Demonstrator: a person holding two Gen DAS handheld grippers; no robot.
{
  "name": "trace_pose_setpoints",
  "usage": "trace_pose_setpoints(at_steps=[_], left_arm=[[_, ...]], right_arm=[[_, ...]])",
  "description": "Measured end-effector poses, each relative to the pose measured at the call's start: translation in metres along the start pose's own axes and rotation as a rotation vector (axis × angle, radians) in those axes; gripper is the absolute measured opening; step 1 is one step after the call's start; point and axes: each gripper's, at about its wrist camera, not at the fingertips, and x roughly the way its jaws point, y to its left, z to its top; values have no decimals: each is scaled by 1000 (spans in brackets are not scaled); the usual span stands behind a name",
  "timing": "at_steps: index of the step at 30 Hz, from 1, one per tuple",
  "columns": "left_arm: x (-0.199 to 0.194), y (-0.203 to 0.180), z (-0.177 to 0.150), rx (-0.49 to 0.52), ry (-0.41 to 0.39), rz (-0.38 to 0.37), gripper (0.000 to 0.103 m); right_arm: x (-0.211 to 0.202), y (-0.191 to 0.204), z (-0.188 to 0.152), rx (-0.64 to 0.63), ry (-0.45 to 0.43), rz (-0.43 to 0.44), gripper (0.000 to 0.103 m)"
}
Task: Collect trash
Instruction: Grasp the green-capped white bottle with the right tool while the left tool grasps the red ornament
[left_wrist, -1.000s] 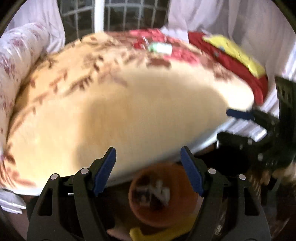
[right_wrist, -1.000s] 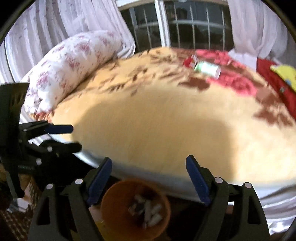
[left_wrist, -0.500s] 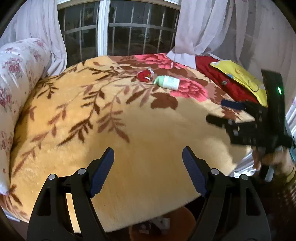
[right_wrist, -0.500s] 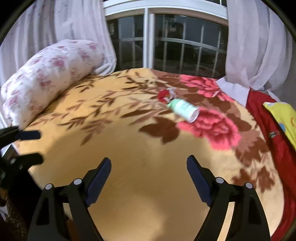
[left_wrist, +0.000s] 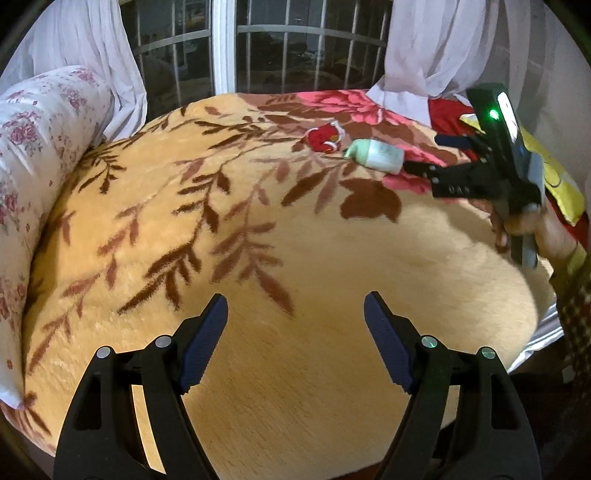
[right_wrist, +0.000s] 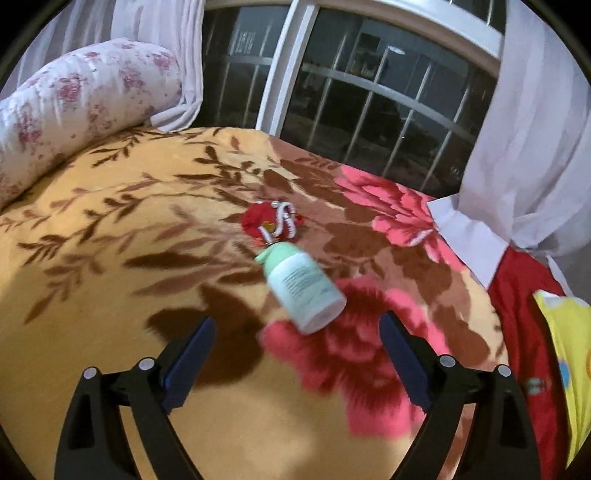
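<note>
A pale green bottle (right_wrist: 301, 290) lies on its side on the flowered blanket (right_wrist: 110, 266). A crumpled red and white wrapper (right_wrist: 271, 221) lies just beyond its cap. My right gripper (right_wrist: 295, 332) is open and empty, its jaws wide, with the bottle's base just ahead between them. In the left wrist view the bottle (left_wrist: 375, 155) and wrapper (left_wrist: 325, 138) lie far ahead at the right, and the right gripper (left_wrist: 424, 155) reaches toward the bottle. My left gripper (left_wrist: 295, 306) is open and empty, low over the near blanket.
A flowered bolster pillow (right_wrist: 74, 96) lies along the left. A barred window (right_wrist: 369, 85) with white curtains (right_wrist: 535, 129) stands behind the bed. A red cloth (right_wrist: 524, 306) and a yellow cushion (right_wrist: 565, 350) lie at the right edge.
Both grippers have risen from an orange bin with scraps below the bed edge and moved forward over the blanket. The right gripper has closed in on the bottle.
</note>
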Motion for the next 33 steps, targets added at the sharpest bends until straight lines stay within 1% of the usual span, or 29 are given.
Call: trace_pose_setpoints(at_steps=[6, 9, 13, 19, 23, 25, 29, 30, 31, 33], left_arm=[[12, 7, 5, 8, 16, 46, 75], [16, 10, 7, 3, 23, 47, 75], [20, 11, 8, 4, 31, 49, 75], [21, 10, 9, 6, 34, 52, 75], [22, 11, 9, 5, 34, 50, 75], [22, 10, 9, 7, 34, 52, 75], [25, 10, 9, 9, 42, 49, 75], [26, 11, 9, 10, 43, 47, 75], [27, 11, 9, 10, 44, 43, 75], [28, 11, 9, 9, 49, 34, 75]], right_arm=[[31, -2, 16, -70, 26, 40, 89], [42, 2, 23, -94, 43, 73, 89], [57, 7, 27, -131, 77, 96, 89], [80, 4, 30, -128, 144, 127, 89], [89, -2, 31, -100, 166, 141, 88], [93, -3, 30, -96, 176, 146, 80], [100, -1, 26, -113, 205, 140, 75], [102, 0, 25, -118, 208, 126, 68], [103, -2, 24, -107, 213, 117, 55], [104, -10, 23, -39, 223, 129, 53]])
